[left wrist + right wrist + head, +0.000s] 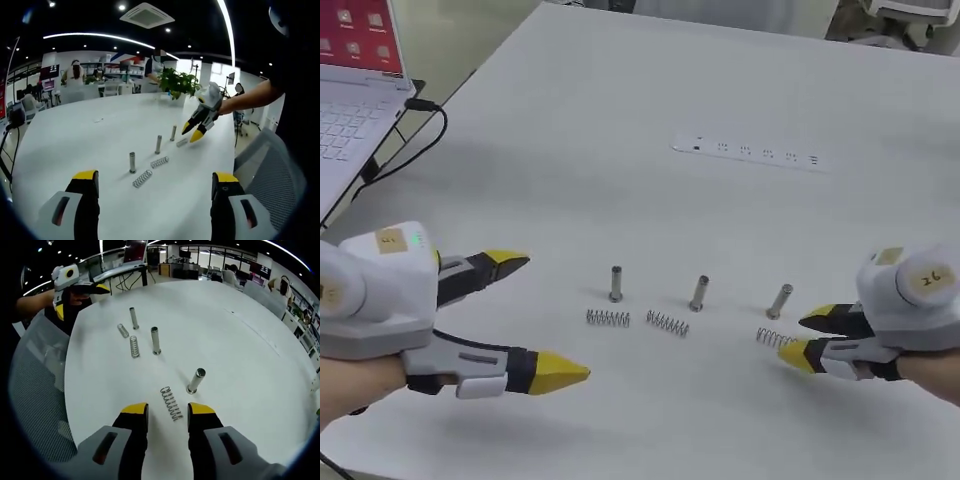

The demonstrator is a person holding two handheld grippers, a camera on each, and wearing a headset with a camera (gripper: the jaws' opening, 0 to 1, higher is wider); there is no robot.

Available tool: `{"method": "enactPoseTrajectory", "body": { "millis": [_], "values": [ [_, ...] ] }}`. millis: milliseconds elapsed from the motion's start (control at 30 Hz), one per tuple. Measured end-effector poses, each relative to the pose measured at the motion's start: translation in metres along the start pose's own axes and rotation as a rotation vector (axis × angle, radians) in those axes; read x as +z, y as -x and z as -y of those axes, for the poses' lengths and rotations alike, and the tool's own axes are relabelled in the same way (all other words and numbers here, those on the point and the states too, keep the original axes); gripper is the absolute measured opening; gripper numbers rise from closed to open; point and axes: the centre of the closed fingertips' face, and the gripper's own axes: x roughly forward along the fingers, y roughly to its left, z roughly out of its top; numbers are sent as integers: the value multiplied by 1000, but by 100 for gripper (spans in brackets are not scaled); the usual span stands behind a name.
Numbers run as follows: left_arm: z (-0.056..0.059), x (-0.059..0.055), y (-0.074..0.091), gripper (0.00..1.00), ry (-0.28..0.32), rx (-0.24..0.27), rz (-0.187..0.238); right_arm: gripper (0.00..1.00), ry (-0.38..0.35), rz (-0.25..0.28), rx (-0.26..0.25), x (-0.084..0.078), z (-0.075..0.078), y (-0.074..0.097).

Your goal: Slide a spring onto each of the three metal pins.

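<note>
Springs (667,323), seemingly light, squashy and roll-prone, lie on the table (620,150) beside three upright pins (699,293); the right gripper (167,408) has parted jaws flanking the rightmost spring's near end, best pinched gently mid-coil, while the left gripper (155,175) gapes wide.

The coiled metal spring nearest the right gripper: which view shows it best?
The right gripper view: the coiled metal spring lies close, between the yellow-tipped right gripper's open jaws, coils distinct. The head view shows it small beside that gripper; the left gripper view, tiny.
</note>
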Motion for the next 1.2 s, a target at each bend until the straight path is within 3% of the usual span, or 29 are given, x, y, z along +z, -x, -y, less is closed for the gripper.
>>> {"method": "enactPoseTrajectory", "body": {
  "millis": [467, 1200],
  "values": [
    [-1, -3, 6, 90, 12, 12, 2, 25, 41, -67, 24, -8, -2, -8],
    [1, -10, 8, 89, 17, 12, -11, 19, 34, -98, 38, -11, -3, -12]
  ]
}}
